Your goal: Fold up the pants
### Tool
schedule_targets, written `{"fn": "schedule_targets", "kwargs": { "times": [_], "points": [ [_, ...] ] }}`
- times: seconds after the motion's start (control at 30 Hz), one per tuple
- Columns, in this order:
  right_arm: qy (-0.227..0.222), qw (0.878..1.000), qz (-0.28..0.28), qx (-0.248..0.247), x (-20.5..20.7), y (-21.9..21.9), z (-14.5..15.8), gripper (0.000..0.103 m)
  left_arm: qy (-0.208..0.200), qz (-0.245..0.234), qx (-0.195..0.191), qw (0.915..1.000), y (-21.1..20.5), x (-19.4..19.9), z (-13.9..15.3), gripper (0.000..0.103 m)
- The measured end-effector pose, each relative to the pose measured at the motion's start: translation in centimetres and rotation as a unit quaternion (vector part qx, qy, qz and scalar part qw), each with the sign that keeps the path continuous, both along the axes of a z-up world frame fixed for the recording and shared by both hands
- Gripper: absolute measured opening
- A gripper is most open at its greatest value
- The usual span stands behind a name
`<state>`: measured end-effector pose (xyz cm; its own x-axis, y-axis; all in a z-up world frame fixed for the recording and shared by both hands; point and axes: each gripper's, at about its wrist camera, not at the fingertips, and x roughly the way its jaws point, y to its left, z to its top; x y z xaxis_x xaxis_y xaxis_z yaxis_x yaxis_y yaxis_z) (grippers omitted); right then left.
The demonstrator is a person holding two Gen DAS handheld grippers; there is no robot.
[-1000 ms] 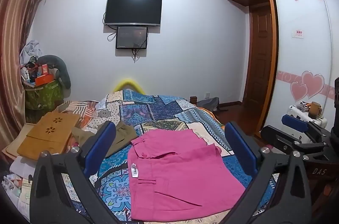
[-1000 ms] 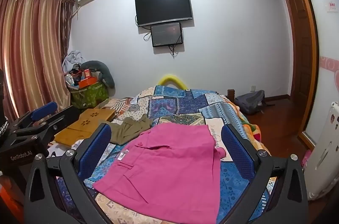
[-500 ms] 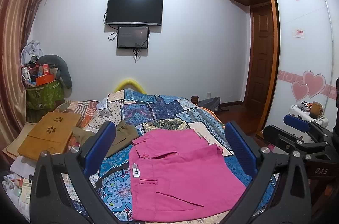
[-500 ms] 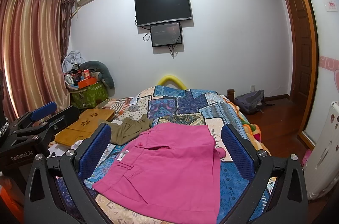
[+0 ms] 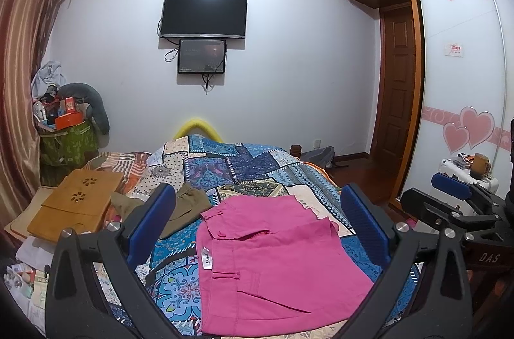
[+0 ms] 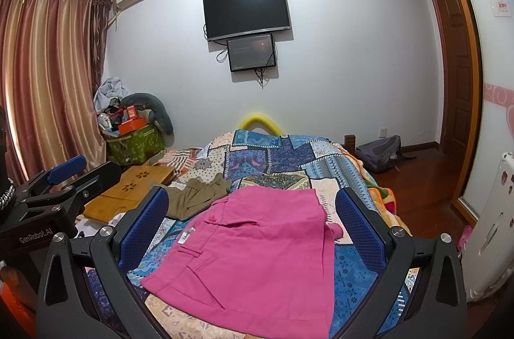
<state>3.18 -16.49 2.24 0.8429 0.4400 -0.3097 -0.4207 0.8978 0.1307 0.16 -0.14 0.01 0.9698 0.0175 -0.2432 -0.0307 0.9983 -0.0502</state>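
**Pink pants lie folded on the bed, both tools clear**

Almost nothing has moved over the last second: the left wrist view has drifted only a touch, the right wrist view matches, and the pink pants (image 5: 273, 258) lie in the same place with the same creases. That stillness suggests the handling is over or paused, not mid-fold.

The pants rest on the patchwork bedspread (image 5: 231, 165) as a compact, roughly square packet, waistband and its white label towards the left, one layer lying over another with a diagonal edge across the top. In the right wrist view the same packet (image 6: 257, 249) sits between the tool's fingers in the picture, but below and beyond them, not touched.

The left tool (image 5: 257, 226) is spread wide and holds nothing; its blue pads (image 5: 154, 220) stand well apart above the bed. The right tool (image 6: 253, 226) is likewise released and empty.

An olive garment (image 5: 186, 207) lies crumpled just beyond the pants, near a wooden lap tray (image 5: 77, 204) at the bed's left side.

By the look of it, the pink pair is finished or nearly so. A small flap at its right edge could be tidied; otherwise the olive garment may be next.
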Motion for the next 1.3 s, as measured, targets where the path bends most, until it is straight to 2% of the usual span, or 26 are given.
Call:
{"fn": "schedule_targets", "kwargs": {
  "times": [1.3],
  "points": [
    [0.001,1.000,-0.001,0.003,0.6,-0.4,0.6,0.103,0.001,0.001,0.006,1.0000,0.0,0.2,-0.2,0.103]
  ]
}}
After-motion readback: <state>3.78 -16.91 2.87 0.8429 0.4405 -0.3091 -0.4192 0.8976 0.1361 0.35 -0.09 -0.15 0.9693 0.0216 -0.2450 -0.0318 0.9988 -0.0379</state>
